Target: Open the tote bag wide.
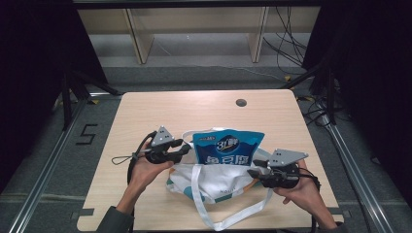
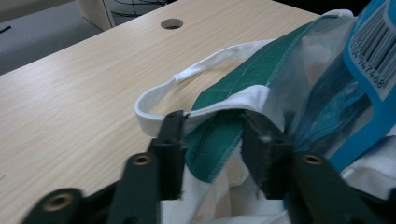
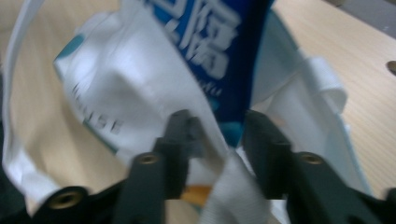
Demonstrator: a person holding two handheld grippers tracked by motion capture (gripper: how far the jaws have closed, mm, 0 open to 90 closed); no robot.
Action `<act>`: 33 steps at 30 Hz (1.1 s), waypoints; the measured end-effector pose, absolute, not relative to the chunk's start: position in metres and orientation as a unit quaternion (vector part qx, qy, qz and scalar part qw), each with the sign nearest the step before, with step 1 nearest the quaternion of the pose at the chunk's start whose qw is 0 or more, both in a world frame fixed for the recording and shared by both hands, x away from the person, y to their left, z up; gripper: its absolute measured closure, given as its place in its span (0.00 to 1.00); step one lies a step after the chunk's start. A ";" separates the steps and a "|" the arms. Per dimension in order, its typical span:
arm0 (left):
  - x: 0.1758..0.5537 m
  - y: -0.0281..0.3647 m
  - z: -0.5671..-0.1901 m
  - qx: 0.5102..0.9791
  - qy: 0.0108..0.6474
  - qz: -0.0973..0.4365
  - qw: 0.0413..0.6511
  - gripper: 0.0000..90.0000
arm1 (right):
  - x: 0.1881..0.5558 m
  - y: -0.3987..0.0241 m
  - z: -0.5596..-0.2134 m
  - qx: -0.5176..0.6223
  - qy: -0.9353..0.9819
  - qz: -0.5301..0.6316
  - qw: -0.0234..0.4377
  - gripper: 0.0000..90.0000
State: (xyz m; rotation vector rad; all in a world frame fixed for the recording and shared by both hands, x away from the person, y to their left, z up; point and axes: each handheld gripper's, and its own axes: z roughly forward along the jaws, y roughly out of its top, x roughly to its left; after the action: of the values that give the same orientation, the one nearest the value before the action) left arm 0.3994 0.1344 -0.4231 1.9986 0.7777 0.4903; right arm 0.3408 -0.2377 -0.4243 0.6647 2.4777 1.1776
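Note:
A white tote bag (image 1: pixel 221 183) with green trim lies on the wooden table (image 1: pixel 160 109), and a blue pouch (image 1: pixel 227 145) with white lettering stands out of its mouth. My left gripper (image 1: pixel 187 147) is at the bag's left rim. In the left gripper view its jaws (image 2: pixel 212 126) stand apart, with the green-edged rim (image 2: pixel 219 140) loose between them. My right gripper (image 1: pixel 252 173) is at the bag's right rim. In the right gripper view white fabric (image 3: pixel 140 98) and the pouch's lower corner (image 3: pixel 231 133) lie between its parted jaws (image 3: pixel 215 126), unpinched.
One white handle loop (image 1: pixel 200 206) trails toward the table's front edge, and another (image 2: pixel 154 93) lies on the wood beyond the left gripper. A round cable hole (image 1: pixel 241 102) sits near the far edge. Shelving legs and cables stand on the floor behind the table.

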 end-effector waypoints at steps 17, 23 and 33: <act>0.479 0.117 -0.492 0.839 0.383 0.182 0.340 0.97 | 0.318 -0.222 -0.473 0.170 0.932 0.303 0.105 0.92; 0.475 0.117 -0.501 0.836 0.391 0.175 0.341 0.95 | 0.321 -0.213 -0.491 0.167 0.941 0.274 0.103 0.92; 0.418 0.135 -0.440 0.805 0.357 0.174 0.440 0.65 | 0.321 -0.246 -0.433 0.245 0.874 0.401 0.122 0.65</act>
State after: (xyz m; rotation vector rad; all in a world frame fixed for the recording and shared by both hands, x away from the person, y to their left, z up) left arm 0.4180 0.1352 -0.4399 2.0008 0.8878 0.4322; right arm 0.3213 -0.2456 -0.4327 0.7148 2.5518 1.1703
